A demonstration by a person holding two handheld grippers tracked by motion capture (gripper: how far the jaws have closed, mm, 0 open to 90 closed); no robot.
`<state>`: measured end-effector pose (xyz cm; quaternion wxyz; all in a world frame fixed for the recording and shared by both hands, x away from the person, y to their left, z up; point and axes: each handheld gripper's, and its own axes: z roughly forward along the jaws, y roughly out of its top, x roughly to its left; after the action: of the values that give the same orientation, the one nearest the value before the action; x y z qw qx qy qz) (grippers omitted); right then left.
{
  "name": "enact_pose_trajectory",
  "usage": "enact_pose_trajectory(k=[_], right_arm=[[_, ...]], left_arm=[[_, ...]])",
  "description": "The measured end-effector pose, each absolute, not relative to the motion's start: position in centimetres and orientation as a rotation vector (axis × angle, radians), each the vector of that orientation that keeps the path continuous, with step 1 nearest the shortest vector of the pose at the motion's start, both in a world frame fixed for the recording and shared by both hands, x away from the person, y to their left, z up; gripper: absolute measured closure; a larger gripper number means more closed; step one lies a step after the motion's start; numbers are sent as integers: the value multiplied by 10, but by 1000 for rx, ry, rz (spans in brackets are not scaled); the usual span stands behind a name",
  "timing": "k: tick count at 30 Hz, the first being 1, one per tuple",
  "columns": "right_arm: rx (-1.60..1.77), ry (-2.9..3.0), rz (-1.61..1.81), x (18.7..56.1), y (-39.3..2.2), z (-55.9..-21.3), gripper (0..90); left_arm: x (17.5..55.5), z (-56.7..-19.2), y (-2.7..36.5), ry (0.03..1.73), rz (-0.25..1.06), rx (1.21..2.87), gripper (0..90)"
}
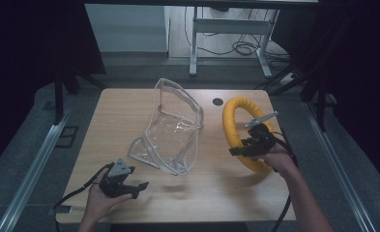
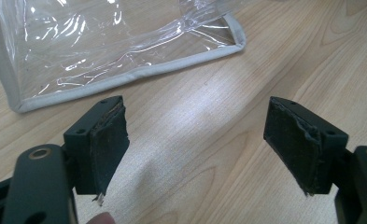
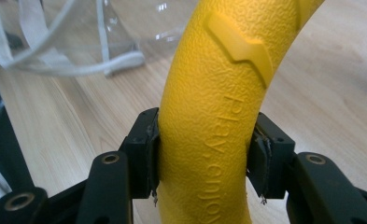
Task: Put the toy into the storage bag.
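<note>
high view: above, looking down on table (image 1: 129, 104) | gripper views: close, low | shared: clear bag (image 1: 173, 128)

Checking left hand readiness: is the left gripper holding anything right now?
No. The left gripper has its fingers spread wide over bare wooden table, with the clear plastic bag lying beyond them, untouched.

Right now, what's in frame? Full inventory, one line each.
yellow ring: 1, yellow, textured, raised lettering, right side of table, tilted up, clamped in right claw
clear bag: 1, transparent with grey trim, table centre, standing open
table: 1, light wood, round black hole near far edge
desk frame: 1, white, floor behind table, cables beside it
left claw: 1, black, near left corner, jaws apart, nothing between
right claw: 1, black, shut on yellow ring
</note>
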<state>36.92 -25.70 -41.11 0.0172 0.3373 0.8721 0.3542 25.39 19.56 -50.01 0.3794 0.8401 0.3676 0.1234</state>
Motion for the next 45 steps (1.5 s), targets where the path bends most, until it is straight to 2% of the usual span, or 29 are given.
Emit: enact_pose_trajectory(k=[19,45], right_arm=[[1055,2548,1344,366,-274,-386,508],[996,2391,1565,356,-267,-367,505]], left_arm=[[254,-500,196,939,317,2144,216],[254,-500,196,934,320,2148,216]])
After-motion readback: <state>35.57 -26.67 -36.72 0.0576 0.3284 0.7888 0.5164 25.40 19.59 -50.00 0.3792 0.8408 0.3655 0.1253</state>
